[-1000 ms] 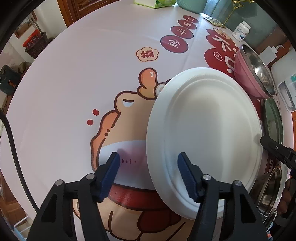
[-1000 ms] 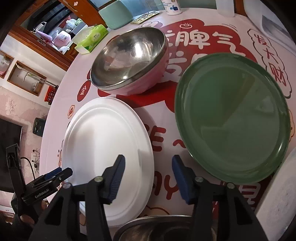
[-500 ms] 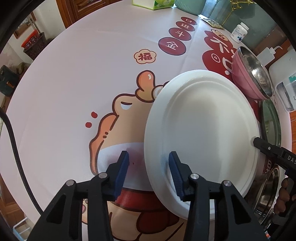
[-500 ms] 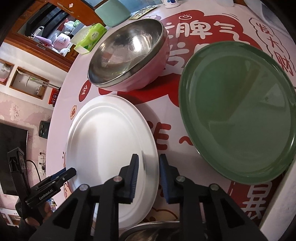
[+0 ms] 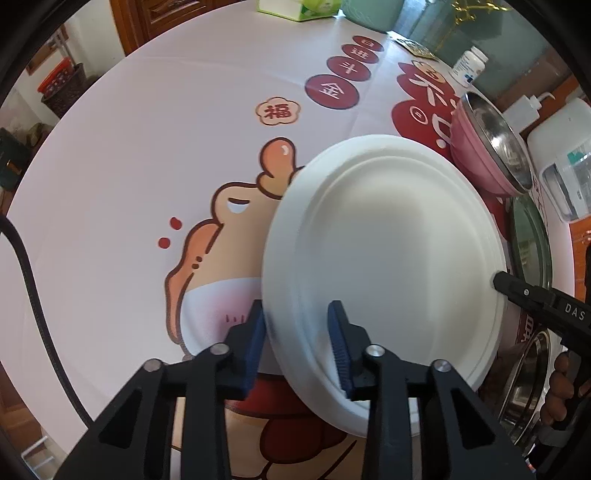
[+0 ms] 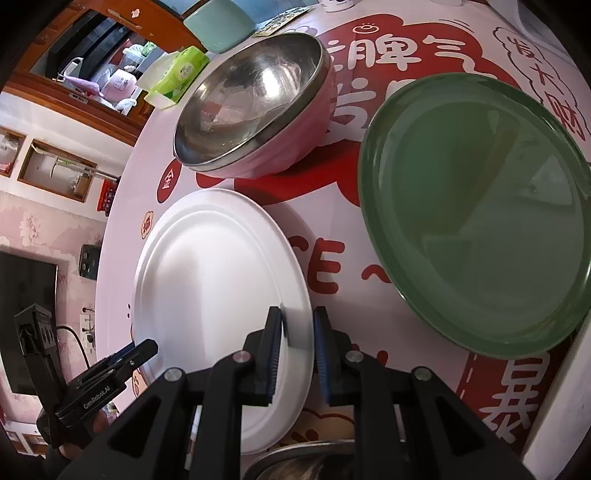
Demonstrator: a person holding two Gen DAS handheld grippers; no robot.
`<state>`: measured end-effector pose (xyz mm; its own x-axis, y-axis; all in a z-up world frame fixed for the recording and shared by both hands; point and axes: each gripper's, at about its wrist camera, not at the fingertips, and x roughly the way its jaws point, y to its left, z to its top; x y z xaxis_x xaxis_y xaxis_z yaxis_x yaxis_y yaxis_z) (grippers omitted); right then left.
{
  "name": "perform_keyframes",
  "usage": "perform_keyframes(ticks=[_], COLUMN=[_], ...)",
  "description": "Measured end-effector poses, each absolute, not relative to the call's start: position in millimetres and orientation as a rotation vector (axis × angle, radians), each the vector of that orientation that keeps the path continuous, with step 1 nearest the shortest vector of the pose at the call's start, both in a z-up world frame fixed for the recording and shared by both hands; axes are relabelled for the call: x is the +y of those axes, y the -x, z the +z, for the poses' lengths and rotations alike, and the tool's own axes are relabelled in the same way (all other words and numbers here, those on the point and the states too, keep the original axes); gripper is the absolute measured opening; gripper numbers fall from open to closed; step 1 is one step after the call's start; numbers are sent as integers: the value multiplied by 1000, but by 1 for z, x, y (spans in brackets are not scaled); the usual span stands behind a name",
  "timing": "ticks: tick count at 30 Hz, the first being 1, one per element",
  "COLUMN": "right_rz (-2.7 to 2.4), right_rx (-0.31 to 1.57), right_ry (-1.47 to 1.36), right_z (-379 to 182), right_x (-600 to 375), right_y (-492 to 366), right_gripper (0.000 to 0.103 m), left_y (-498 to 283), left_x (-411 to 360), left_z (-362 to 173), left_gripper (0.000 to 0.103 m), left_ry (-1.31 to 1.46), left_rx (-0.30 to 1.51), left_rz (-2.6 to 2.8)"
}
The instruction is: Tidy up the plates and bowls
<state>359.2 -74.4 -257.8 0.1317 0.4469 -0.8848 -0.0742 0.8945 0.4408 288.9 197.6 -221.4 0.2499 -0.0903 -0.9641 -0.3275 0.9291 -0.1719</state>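
- Covering the round table is a pale pink cloth [image 5: 155, 155] printed with a cartoon animal, dark red discs with characters, and a big red patch with white lettering.
- The white plate [image 5: 388, 258] sits between the two grippers, its rim raised off the cloth on the left gripper's side.
- The left gripper [image 5: 297, 345] has just been closing; its blue pads straddle the plate's near rim, one outside, one over the inner face. Whether both pads already press on the rim I cannot tell.
- The right gripper [image 6: 298, 349] has also just been closing and now pinches the opposite rim between its pads.
- Just beyond the white plate stands a pink bowl [image 6: 258, 110] with a steel lining; beside it, to the right in the right wrist view, lies a green plate [image 6: 476, 218]. The two are close but apart.
- Another steel bowl [image 5: 528, 387] shows at the near edge, partly hidden.
- At the table's far side: a green tissue pack [image 6: 179, 75], a white pill bottle [image 5: 469, 66], a pump bottle [image 5: 524, 109] and a teal chair back [image 6: 218, 24].
- Around the room: wooden cabinets [image 5: 147, 22], a dark basket with a red crate [image 5: 61, 88] on the floor, pink floral wallpaper [image 6: 33, 229], a dark screen [image 6: 22, 314].
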Motion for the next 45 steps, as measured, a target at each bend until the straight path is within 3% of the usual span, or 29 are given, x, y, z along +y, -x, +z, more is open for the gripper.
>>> perform_keyframes(ticks=[4, 14, 28, 45], right_rz=[383, 428, 475, 368], right_rx=[1372, 1317, 1207, 1125], right_ry=[-312, -298, -261, -325], right_z=[-252, -227, -175, -148], right_x=[-73, -52, -23, -53], right_y=[-358, -348, -309, -218], right_gripper=[17, 16, 16, 16], left_y=[-286, -270, -221, -176], left_x=[204, 223, 249, 233], left_z=[-222, -217, -167, -109], left_gripper=[23, 24, 25, 25], left_ry=[394, 457, 467, 341], left_rx=[1308, 1303, 1199, 1118], left_rz=[167, 205, 207, 73])
